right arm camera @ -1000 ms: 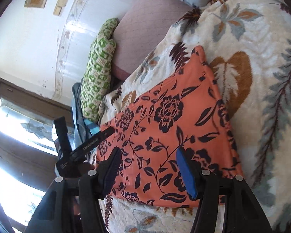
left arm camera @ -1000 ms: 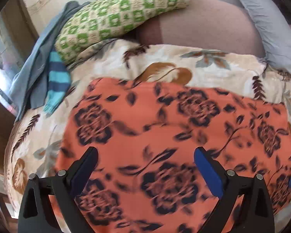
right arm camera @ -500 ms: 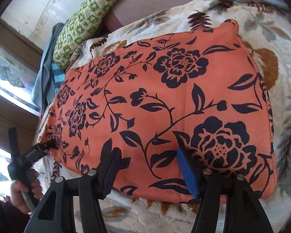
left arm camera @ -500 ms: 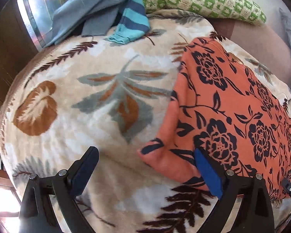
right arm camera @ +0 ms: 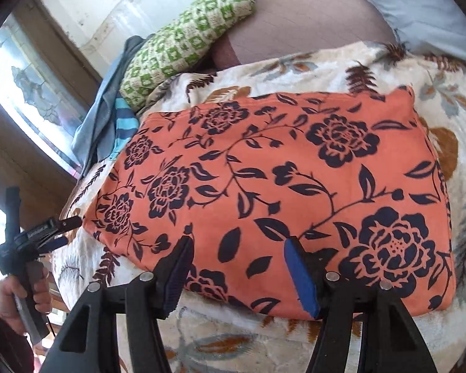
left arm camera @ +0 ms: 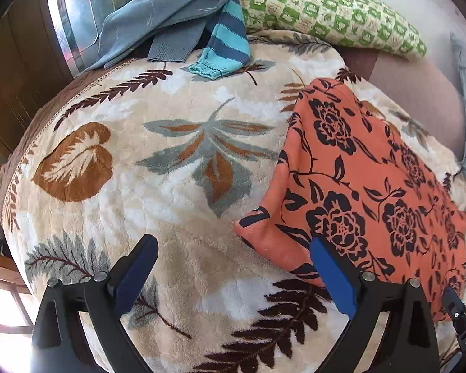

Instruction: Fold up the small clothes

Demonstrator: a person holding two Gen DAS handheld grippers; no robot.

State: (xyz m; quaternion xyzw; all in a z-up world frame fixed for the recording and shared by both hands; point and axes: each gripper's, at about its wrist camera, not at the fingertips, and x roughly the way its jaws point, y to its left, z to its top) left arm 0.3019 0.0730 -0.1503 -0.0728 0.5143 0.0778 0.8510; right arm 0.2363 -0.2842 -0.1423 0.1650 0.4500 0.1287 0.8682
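one large leaf-print blanket carries the orange floral cloth, already a flat rectangle with its long axis running left to right across the right wrist view. both grippers are spread and hold nothing: the right gripper hangs over the cloth's near long edge, while the left gripper sits just off its left corner, so i judge the right is nearer.

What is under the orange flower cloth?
The orange flower cloth lies on a fuzzy leaf blanket, which shows all around it. Anything hidden beneath the cloth itself can't be seen, because it covers that spot.
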